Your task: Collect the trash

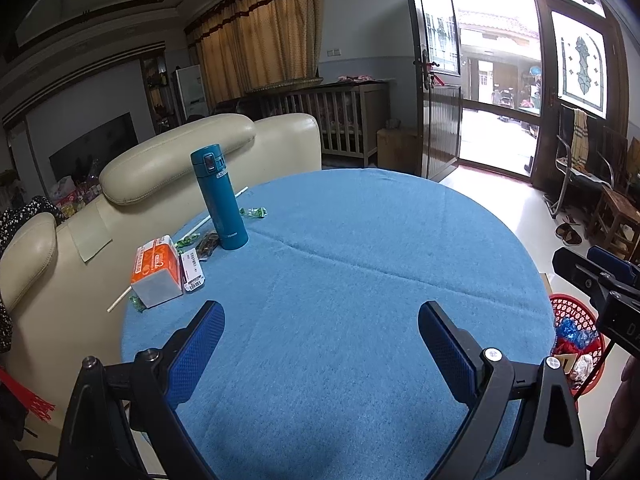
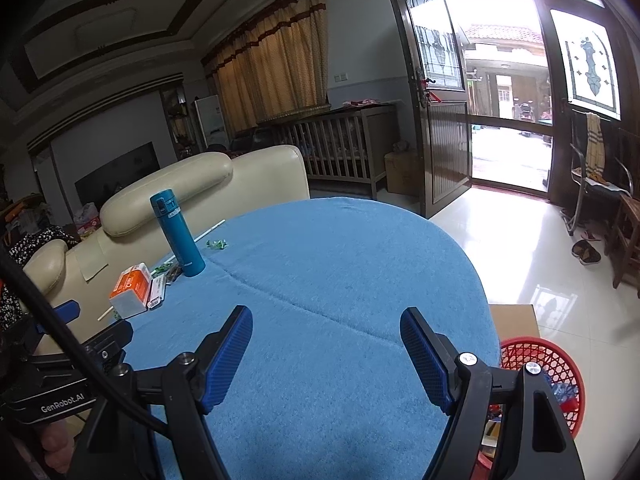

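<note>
Litter lies at the far left of the round blue table (image 1: 360,260): green candy wrappers (image 1: 253,212), a white straw (image 1: 218,210), a dark wrapper (image 1: 207,243), a barcoded packet (image 1: 192,270) and an orange tissue pack (image 1: 156,272). A teal flask (image 1: 220,198) stands upright among them. My left gripper (image 1: 320,316) hovers open over the near table, holding nothing. My right gripper (image 2: 326,322) is open and empty too, to the right of the left one. In the right wrist view the same wrappers (image 2: 216,244), tissue pack (image 2: 130,290) and flask (image 2: 178,234) show at the left.
A red mesh basket (image 1: 576,320) with scraps inside stands on the floor by the table's right edge, also red basket (image 2: 544,364). A cream sofa (image 1: 160,164) backs against the table's left. A cardboard box (image 2: 514,318) sits beside the basket. Chairs and an open door lie beyond.
</note>
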`<state>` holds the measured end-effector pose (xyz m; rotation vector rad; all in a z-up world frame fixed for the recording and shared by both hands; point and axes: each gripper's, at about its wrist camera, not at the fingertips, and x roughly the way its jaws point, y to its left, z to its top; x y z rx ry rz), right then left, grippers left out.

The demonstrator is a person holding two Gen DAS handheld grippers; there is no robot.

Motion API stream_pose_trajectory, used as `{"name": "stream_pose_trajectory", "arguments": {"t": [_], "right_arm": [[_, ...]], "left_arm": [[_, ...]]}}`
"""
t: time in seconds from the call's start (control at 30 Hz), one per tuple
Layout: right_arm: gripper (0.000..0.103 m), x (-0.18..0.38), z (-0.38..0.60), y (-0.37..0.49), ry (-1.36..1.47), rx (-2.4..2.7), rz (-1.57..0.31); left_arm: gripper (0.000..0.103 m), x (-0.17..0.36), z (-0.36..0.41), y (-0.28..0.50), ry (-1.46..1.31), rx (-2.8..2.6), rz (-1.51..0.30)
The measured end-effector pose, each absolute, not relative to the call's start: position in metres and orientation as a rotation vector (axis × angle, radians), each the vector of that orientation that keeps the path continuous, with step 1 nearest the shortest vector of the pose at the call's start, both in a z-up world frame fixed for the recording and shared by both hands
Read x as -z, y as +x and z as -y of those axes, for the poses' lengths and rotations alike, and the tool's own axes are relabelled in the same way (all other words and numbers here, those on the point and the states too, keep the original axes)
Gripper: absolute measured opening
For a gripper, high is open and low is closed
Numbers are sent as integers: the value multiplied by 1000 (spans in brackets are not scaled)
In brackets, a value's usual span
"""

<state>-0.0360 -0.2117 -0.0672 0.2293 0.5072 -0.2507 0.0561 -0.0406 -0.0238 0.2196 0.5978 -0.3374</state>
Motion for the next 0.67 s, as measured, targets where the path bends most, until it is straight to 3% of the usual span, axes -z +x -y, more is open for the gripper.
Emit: {"name": "stream_pose_trajectory", "arguments": {"t": [0.67], "right_arm": [[79,76,220,-21,218,287,-518]], "left_arm": [[97,36,53,74,220,365,-613]]}}
